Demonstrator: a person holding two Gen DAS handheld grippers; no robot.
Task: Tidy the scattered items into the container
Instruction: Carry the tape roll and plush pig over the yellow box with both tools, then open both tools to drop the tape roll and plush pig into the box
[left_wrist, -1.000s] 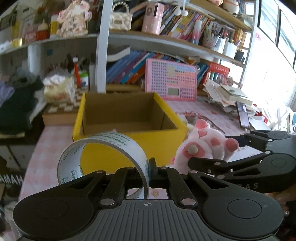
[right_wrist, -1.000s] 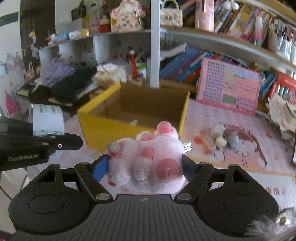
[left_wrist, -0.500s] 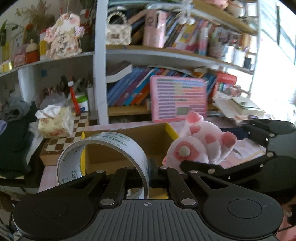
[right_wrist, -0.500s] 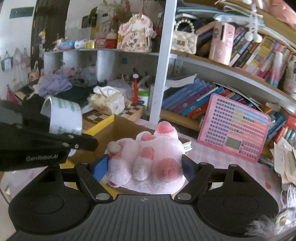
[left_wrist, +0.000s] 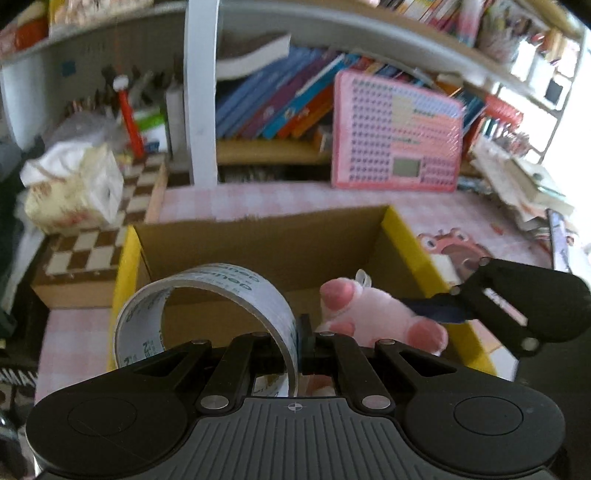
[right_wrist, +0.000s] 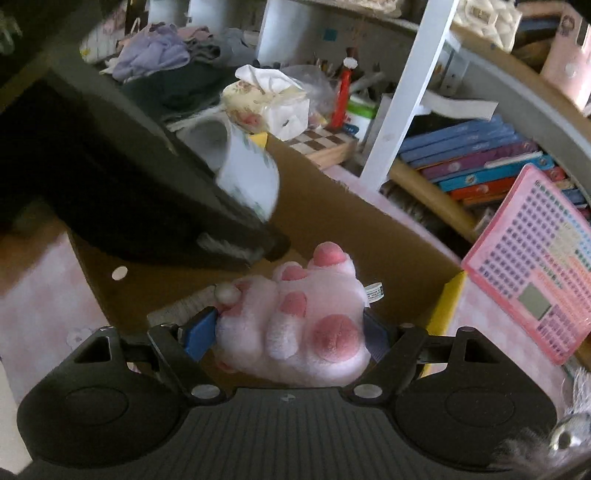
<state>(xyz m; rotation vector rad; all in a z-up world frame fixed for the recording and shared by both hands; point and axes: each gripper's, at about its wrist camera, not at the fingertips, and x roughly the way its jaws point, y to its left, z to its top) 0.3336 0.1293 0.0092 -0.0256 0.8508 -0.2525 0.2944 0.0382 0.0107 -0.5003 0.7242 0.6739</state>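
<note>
Since a second ago: both my grippers have come from short of the yellow box to over its open top, and its cardboard floor now lies ahead of and below both sets of jaws.
Plush paw: the pink paw toy sits squeezed between the blue pads of my right gripper, toes pointing forward past the fingertips; jaws clamped on it.
Tape roll: the roll of clear tape stands on edge, its band pinched through the ring by my left gripper; jaws nearly together on that thin wall.
Box: walls rise on both sides of my jaws; the near yellow rim is just under the left gripper.
Risk, collision: my right gripper's finger reaches in from the right, close beside the tape and paw, so releasing both at once could knock one gripper into the other.
Risk, roll-out: I judge the tape, dropped upright near the rim, could roll or tip out over the front wall.
Risk, snag: soft plush may cling to a pad and lift back out as I open.
Beyond: chessboard, tissue pack and pink keyboard toy lie past the far wall.
</note>
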